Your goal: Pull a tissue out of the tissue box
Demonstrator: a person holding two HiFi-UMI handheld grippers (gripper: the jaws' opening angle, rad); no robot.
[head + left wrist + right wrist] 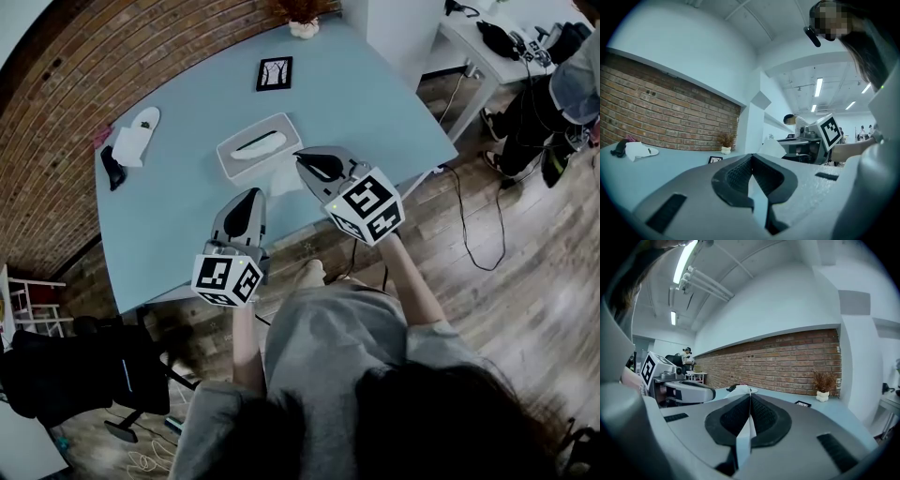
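The tissue box [246, 161] is a pale, flat rectangle lying on the blue table [178, 216], near its middle, with its long side slanted across the head view. A long dark slot [255, 143] runs along its top, and a strip of white paper shows in it. A white tissue [284, 180] is out of the box, just beside the box's near right corner, pinched in the right gripper [300, 157]. In the right gripper view the sheet runs as a thin white edge between the closed pads, with a small crumpled peak rising above their tips. Whether it touches the box cannot be told.
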